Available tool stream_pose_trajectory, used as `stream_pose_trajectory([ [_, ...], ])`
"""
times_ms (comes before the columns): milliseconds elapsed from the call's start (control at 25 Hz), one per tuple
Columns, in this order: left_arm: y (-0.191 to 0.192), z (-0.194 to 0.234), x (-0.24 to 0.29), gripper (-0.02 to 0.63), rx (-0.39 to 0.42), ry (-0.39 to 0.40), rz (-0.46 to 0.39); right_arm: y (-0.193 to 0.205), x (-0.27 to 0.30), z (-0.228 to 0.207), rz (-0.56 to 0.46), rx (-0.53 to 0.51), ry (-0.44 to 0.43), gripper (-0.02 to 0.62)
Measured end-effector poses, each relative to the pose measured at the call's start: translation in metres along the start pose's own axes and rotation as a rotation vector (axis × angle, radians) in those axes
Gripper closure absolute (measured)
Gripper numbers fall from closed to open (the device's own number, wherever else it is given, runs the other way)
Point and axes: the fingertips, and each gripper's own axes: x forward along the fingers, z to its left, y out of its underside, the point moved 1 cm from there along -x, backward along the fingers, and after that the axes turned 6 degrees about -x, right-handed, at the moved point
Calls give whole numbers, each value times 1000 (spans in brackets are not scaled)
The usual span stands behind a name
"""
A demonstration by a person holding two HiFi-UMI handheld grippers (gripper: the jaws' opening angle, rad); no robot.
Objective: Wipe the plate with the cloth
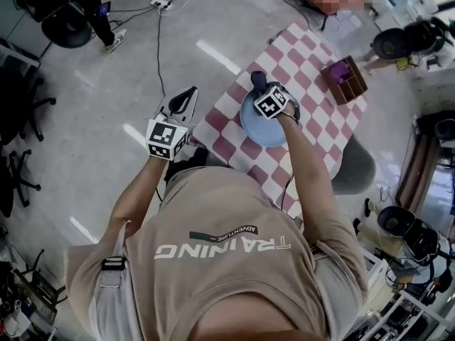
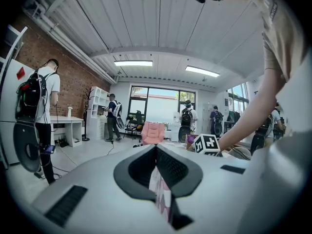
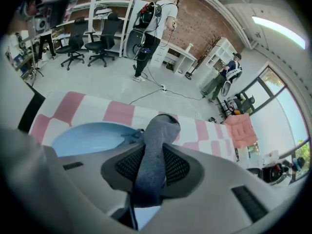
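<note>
- Head view: the right gripper (image 1: pixel 258 84) hangs over the far edge of the blue plate (image 1: pixel 254 132), which sits on the checked table (image 1: pixel 316 119). The left gripper (image 1: pixel 186 96) is well off to the plate's left, beyond the table edge.
- Left gripper view: the left gripper (image 2: pixel 156 151) has its jaws pressed together with nothing between them. It points level, away from the plate.
- Right gripper view: the right gripper (image 3: pixel 152 152) is pinching the grey cloth (image 3: pixel 161 128), with the loose end drooping past the plate's (image 3: pixel 85 136) rim.
- To wipe well, I'd keep that pinch firm, bring the cloth down flat onto the plate and sweep in circles. The plate may slide unless the left gripper steadies its rim.
</note>
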Motion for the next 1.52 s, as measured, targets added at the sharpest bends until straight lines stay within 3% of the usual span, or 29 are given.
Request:
stream_pose_trajectory([
  [200,-5,-6,3,591,8,9,6,48,-6,-32,93,57,53,482],
  [440,-7,-25,21,591,15,68,19,119,-29,-36,181,163,68,482],
  [680,-8,-58,43,591,26,191,28,177,-71,3,193,340,36,482],
  [800,-7,-73,53,591,32,243,32,196,-89,43,238,457,-44,482],
  [920,-2,-87,61,591,32,288,44,181,-94,83,154,541,-137,482],
  [1120,5,-108,67,591,35,349,62,143,-102,111,24,578,-98,482],
  [1320,6,-100,63,591,27,333,61,77,-82,140,-62,559,-131,482],
  [1520,12,-80,47,591,17,284,70,26,-59,130,-64,512,-148,482],
])
